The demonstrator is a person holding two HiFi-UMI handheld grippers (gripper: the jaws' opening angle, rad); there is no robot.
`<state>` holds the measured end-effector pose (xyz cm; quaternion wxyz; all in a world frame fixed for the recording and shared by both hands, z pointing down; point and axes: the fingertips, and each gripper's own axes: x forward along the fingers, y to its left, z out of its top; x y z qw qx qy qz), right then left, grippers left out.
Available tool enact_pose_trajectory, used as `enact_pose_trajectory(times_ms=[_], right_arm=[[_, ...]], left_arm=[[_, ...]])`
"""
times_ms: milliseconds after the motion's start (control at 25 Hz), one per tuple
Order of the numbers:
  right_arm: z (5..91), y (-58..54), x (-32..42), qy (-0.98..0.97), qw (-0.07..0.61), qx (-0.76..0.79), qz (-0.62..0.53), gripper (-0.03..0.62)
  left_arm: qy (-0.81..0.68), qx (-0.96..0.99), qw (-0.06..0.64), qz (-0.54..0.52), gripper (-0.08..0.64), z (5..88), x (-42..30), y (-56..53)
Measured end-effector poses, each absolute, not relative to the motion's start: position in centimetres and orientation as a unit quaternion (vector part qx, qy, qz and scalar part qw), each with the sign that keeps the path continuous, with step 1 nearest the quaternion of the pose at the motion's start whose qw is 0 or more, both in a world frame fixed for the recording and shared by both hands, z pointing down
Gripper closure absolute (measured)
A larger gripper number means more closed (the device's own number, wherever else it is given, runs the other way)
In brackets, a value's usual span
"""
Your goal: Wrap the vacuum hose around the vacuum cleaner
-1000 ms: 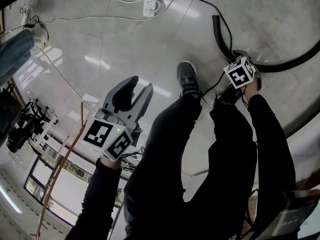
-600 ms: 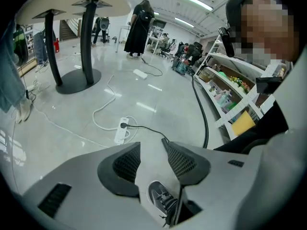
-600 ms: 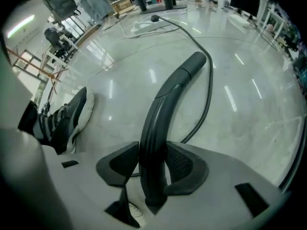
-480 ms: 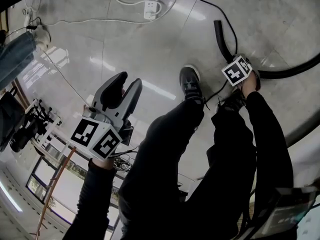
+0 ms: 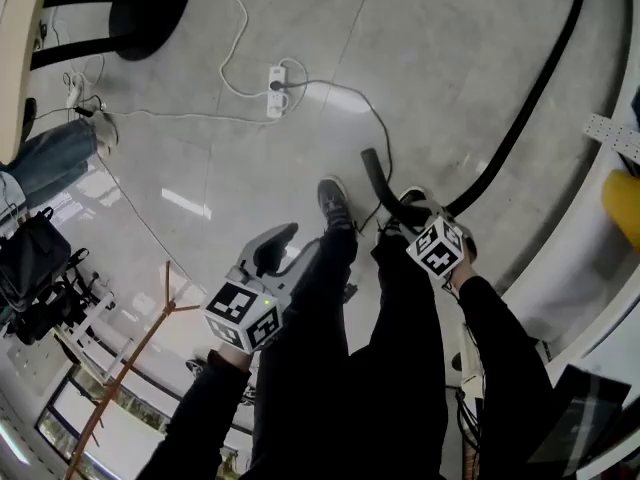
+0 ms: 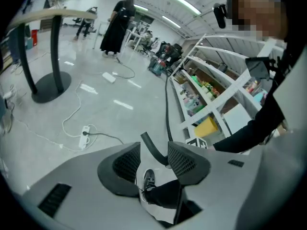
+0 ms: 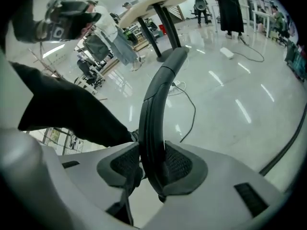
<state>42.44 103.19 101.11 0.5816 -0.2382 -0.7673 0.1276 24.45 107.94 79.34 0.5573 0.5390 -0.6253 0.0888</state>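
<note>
Floor takes up nearly everything below you: polished grey concrete. White shelving runs along your right side, and a round-footed table stands off to your far left. I cannot pick out the vacuum cleaner itself in any view, so find it before you commit to a direction.

Across that floor lies the vacuum hose, a long black line. It comes in from the far right corner of the head view and slants down toward your feet, ending at your right hand. Your right gripper is clamped on it close to the free end. Its jaws have just been closing, and the right gripper view shows both pads pressed on the black tube, with the curved tip standing up past them. So the hose's long axis runs away from that claw, forward and to your right, and nearly all its length trails on the floor.

Your left gripper hangs on the other side of your legs, well apart from the hose. Its jaws are apart with nothing between them; only your shoe and the hose tip show beyond. The right hand is the nearer one and should probably lead the wrap.

A white power strip lies ahead of your feet.
</note>
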Motion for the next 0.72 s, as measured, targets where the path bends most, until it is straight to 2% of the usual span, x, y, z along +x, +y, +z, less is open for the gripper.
enact_pose_trajectory(times_ms=[200,400,720], right_arm=[[87.5,98.3,46.9,-0.784,0.564,-0.245,0.083,0.43],[75.3,93.2,47.9,-0.82,0.52,-0.217,0.102,0.43],[60.7,84.9,45.1,-0.886,0.403,-0.162,0.163,0.43]], left_arm=[[-0.618,0.598,0.498,0.114,0.37,65.8,27.6,102.1],[-0.631,0.617,0.453,0.123,0.37,54.5,30.0,99.4],[-0.651,0.647,0.378,0.121,0.37,46.2,31.5,95.1]])
